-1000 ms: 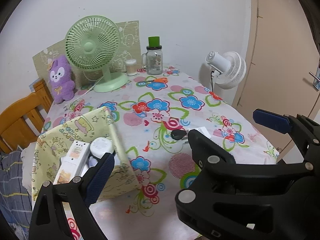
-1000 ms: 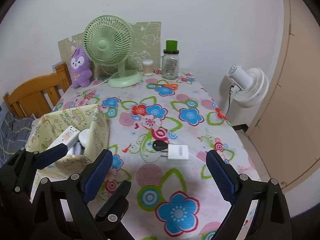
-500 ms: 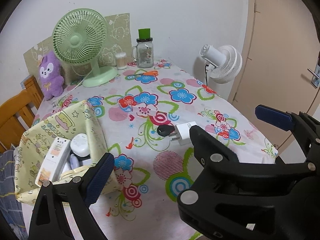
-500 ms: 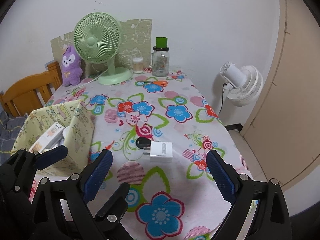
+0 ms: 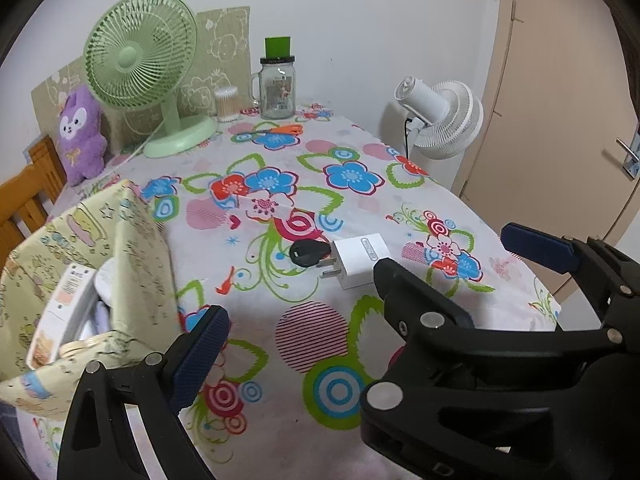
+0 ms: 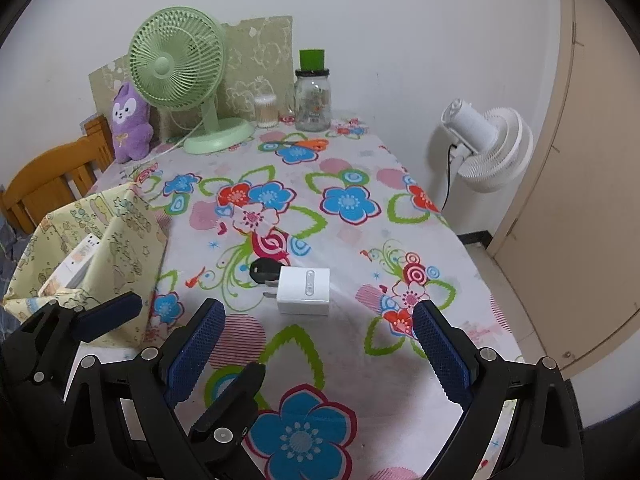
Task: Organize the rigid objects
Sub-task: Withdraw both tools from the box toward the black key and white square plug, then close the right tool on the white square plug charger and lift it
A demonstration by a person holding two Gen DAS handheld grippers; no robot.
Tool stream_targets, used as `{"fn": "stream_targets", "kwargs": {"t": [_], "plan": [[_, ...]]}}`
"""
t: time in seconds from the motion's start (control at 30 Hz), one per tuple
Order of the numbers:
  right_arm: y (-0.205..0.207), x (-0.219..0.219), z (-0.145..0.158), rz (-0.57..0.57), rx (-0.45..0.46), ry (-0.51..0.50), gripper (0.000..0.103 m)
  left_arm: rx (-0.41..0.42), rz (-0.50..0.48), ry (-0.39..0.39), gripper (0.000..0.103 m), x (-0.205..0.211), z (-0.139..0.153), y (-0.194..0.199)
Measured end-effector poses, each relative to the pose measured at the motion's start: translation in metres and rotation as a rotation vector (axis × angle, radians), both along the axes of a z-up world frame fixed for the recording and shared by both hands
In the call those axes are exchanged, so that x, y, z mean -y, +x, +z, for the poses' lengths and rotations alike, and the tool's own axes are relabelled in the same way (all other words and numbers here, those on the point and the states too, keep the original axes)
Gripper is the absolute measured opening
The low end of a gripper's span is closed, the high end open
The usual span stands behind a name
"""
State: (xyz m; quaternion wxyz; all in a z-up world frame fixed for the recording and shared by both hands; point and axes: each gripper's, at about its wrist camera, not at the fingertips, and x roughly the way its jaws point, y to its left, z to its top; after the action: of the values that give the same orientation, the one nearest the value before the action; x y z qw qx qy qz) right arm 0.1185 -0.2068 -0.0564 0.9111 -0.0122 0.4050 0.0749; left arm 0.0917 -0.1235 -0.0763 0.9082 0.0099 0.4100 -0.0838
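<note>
Both grippers have come closer to the small white plastic plug block (image 6: 304, 290) lying beside the black key (image 6: 264, 270) on the flowery worktop (image 6: 344, 200). The right gripper (image 6: 316, 344) is wide open with nothing in it, so a grab looks next. The left gripper (image 5: 352, 288) is open and holds nothing too.

Left gripper (image 6: 108, 316) and right gripper (image 6: 316, 340) both gape, empty.

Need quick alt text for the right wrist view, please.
The open right gripper hovers over a floral tablecloth, facing a white charger plug beside a black key. The yellow fabric bin sits left.
</note>
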Motion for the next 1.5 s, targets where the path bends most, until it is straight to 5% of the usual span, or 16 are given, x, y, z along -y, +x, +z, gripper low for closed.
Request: {"fn": "stream_targets", "kwargs": {"t": [0.6, 1.3, 1.5], "plan": [[0.042, 0.004, -0.053, 0.036, -0.071, -0.013, 0.096, -0.035, -0.004, 0.074, 0.098, 0.011, -0.044, 0.035], [0.074, -0.009, -0.084, 0.086, -0.138, 0.048, 0.096, -0.104, 0.033, 0.062, 0.097, 0.001, -0.063, 0.057], [0.075, -0.01, -0.083, 0.076, -0.108, 0.019, 0.069, -0.108, 0.043, 0.058, 0.097, 0.0, -0.063, 0.059]]}}
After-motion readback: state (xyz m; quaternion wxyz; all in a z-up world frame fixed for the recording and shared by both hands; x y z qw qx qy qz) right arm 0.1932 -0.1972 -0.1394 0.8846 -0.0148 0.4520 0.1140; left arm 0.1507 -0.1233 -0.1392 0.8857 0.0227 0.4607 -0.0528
